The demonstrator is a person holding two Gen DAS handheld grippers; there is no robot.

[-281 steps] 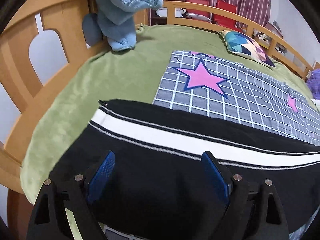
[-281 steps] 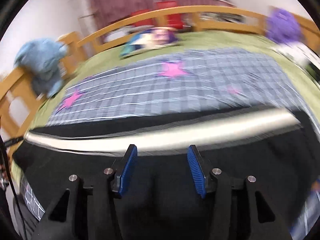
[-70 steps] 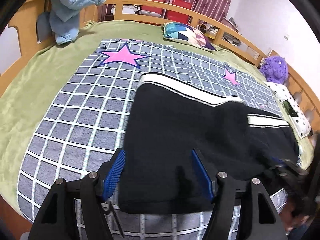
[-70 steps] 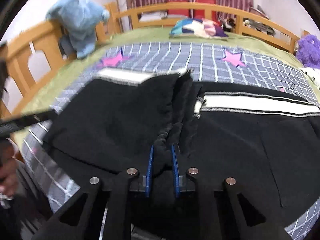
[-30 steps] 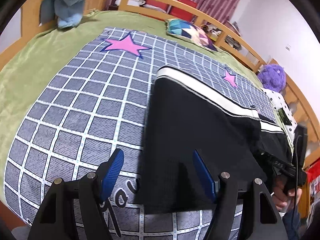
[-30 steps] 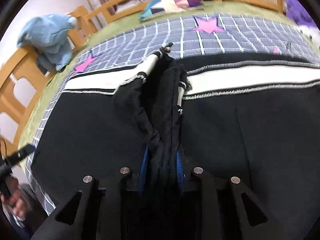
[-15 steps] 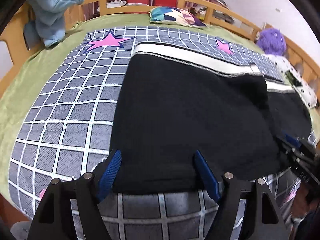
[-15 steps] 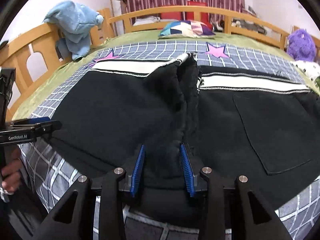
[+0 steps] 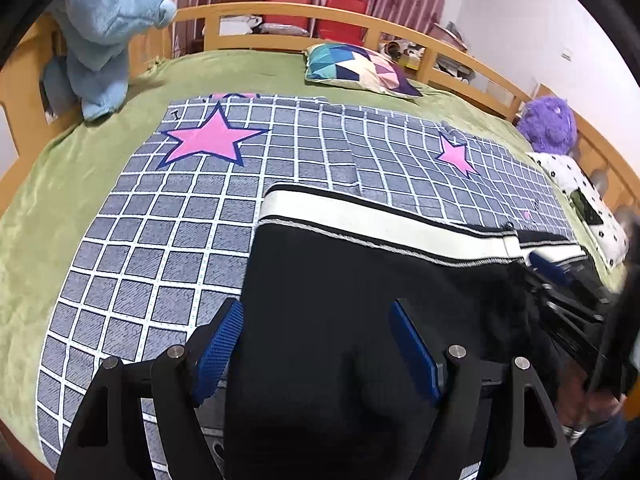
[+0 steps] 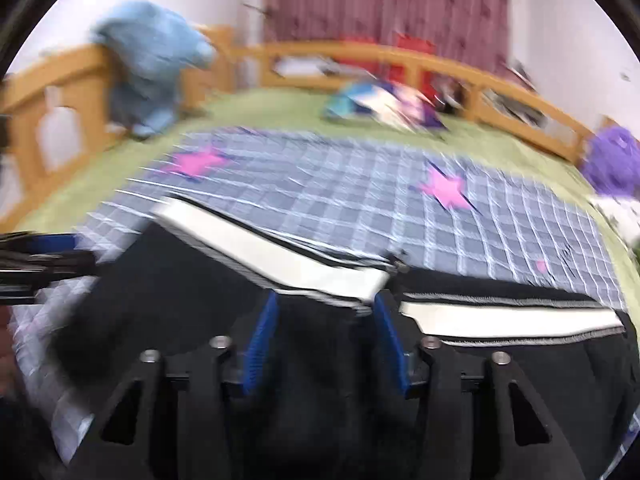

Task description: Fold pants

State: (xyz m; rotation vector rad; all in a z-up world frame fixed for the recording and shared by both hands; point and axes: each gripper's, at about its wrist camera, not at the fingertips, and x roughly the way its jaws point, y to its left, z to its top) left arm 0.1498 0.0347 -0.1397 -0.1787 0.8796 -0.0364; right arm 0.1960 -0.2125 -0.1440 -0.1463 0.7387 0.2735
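Observation:
Black pants with a white side stripe lie on the grey checked bedspread, one part folded over onto the rest. My left gripper is open and empty, its blue pads over the near left part of the fold. My right gripper is open over the folded edge near the stripe; that view is blurred by motion. The right gripper also shows at the right edge of the left wrist view.
The checked bedspread with pink stars lies on a green blanket. A wooden rail rings the bed. A blue plush, a patterned pillow and a purple plush sit along the edges.
My right gripper has opened and let go of the bunched pants fabric, which now lies folded flat. It has pulled back. My left gripper stays open over the fold.

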